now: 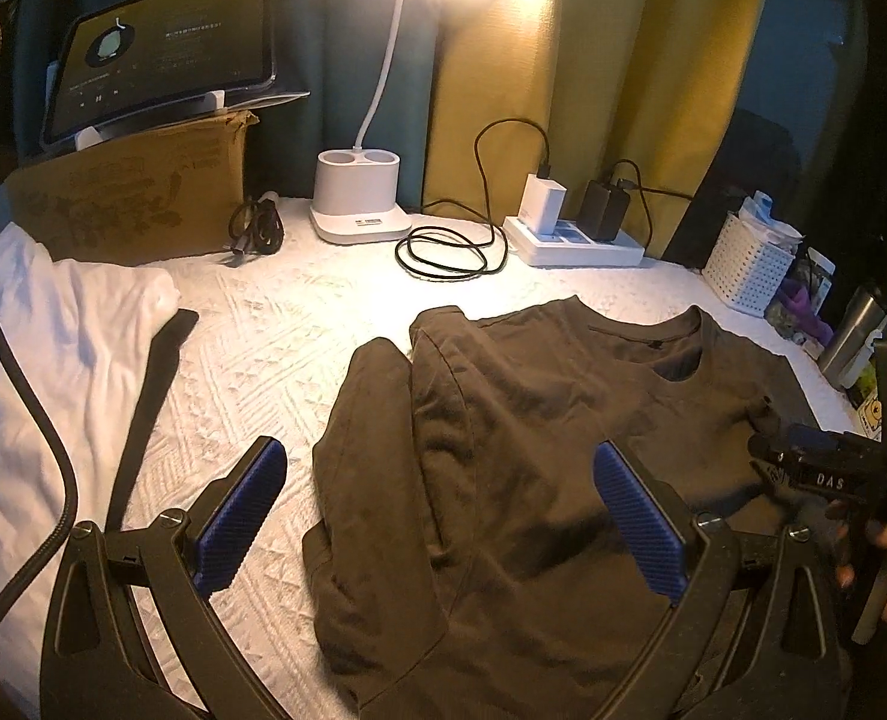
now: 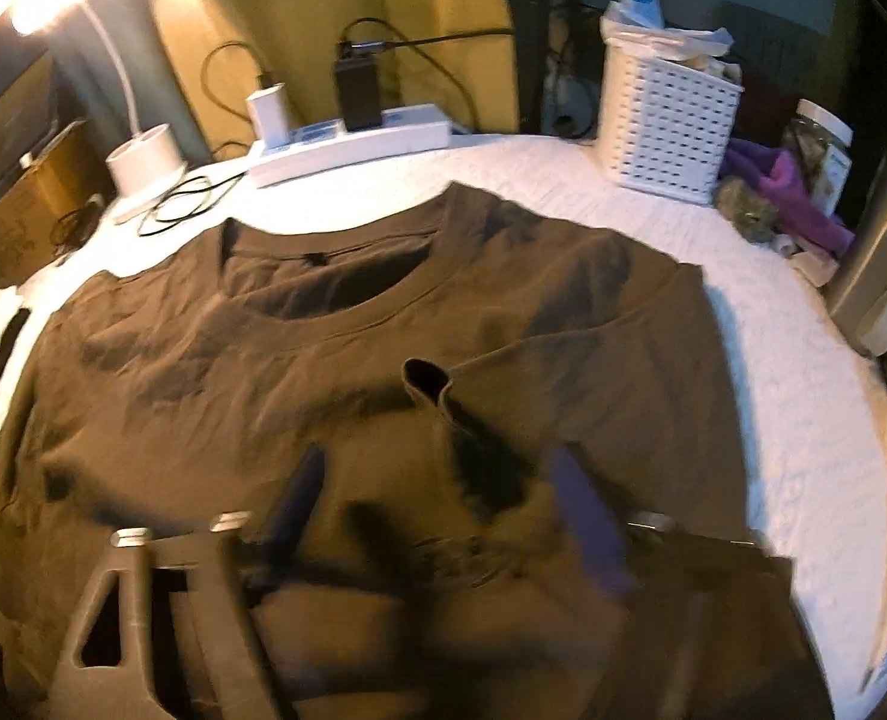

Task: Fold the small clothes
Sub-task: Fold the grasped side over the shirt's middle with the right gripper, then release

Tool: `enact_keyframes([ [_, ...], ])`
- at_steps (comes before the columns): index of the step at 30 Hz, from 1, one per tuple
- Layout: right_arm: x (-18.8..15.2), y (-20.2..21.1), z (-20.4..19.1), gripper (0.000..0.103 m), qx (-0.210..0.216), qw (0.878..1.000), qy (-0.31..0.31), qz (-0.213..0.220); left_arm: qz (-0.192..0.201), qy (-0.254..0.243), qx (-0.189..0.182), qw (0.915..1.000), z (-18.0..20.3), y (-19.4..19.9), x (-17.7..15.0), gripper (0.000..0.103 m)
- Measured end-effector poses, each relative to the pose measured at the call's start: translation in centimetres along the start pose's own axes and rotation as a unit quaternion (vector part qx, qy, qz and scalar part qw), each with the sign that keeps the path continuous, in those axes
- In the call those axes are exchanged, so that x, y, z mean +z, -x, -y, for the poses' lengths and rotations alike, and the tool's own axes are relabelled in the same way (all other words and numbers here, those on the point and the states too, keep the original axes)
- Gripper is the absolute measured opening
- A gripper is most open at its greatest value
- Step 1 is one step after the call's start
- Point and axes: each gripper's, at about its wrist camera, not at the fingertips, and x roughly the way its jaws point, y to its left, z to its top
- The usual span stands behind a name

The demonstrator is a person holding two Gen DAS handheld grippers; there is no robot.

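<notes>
I see the brown T-shirt (image 2: pixel 347 396) lying flat on the white quilted surface (image 1: pixel 299 324), neck toward the far edge, with its right sleeve (image 2: pixel 563 384) folded in over the chest. My left tool (image 1: pixel 437 516) stands with its blue pads (image 1: pixel 242 516) well apart above the shirt's lower left side, clamped on nothing. My right tool (image 2: pixel 443 516) is blurred; its pads stand apart over the folded sleeve and I see no cloth pinched between them. At the far right, a white perforated basket (image 2: pixel 665 132) holds papers or packets I cannot make out. The white lamp base (image 1: pixel 359 192) has two round cups, whose contents I cannot see. A cardboard box (image 1: pixel 137 198) carries a tablet (image 1: pixel 161 72). A white garment (image 1: pixel 53 348) lies at the left.
</notes>
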Motion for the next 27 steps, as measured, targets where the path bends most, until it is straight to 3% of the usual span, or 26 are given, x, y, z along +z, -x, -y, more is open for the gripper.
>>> enact_keyframes([
  [7, -1.0, 2.6, -0.8, 0.082, 0.021, 0.999, 0.025, 0.012, 0.002, -0.004, 0.01, 0.9999, 0.3, 0.9, -0.4, 0.101],
  [11, -1.0, 4.8, 2.7, 0.082, -0.003, 0.999, 0.002, 0.037, -0.004, -0.001, 0.017, 0.9998, 0.3, 0.8, -0.7, 0.101],
  [15, -1.6, 4.1, 6.7, 0.082, -0.012, 0.999, -0.045, 0.025, -0.01, 0.003, 0.022, 0.9997, 0.6, 0.7, -0.8, 0.101],
  [20, -2.4, 2.8, 7.3, 0.082, 0.011, 0.998, -0.057, 0.015, -0.014, 0.01, 0.021, 0.9996, 0.8, 0.6, -0.7, 0.101],
  [27, -3.2, 4.3, 9.8, 0.082, -0.031, 0.995, -0.093, 0.033, -0.016, 0.012, 0.024, 0.9995, 0.3, 1.0, -1.0, 0.101],
])
